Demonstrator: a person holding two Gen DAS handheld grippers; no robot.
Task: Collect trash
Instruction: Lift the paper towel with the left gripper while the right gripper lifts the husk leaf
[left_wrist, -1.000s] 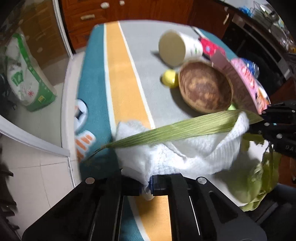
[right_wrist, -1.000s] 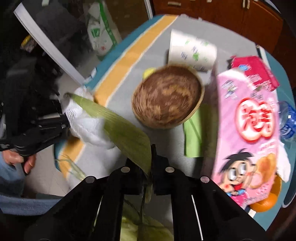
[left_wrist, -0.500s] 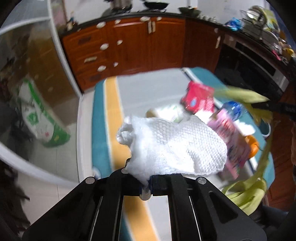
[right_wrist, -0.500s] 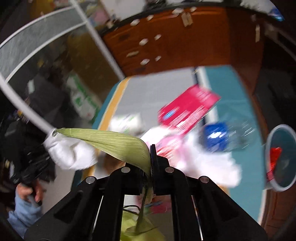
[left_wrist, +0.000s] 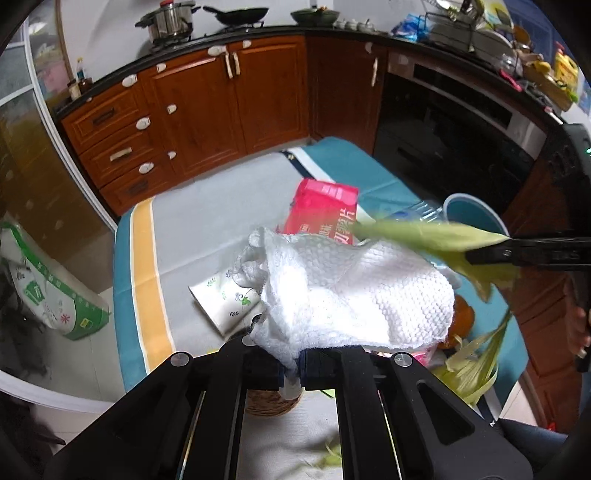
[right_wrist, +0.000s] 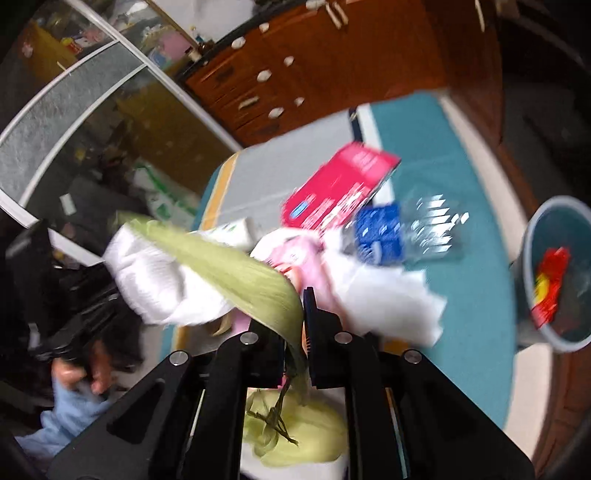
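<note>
Trash: one white paper towel (left_wrist: 354, 291) pinched in left gripper (left_wrist: 291, 373), jaws clamped tight on its bottom edge, wad bulging up ahead of fingers. One green husk (right_wrist: 236, 273) between jaws of right gripper (right_wrist: 295, 354); jaws have just been opening, small gap, husk hanging loose against left finger. One bin (right_wrist: 554, 273) to right of right gripper, red wrapper inside. Ahead on table (left_wrist: 207, 218): one red box (left_wrist: 325, 214), one bottle (right_wrist: 402, 229), one paper cup (left_wrist: 225, 299).
</note>
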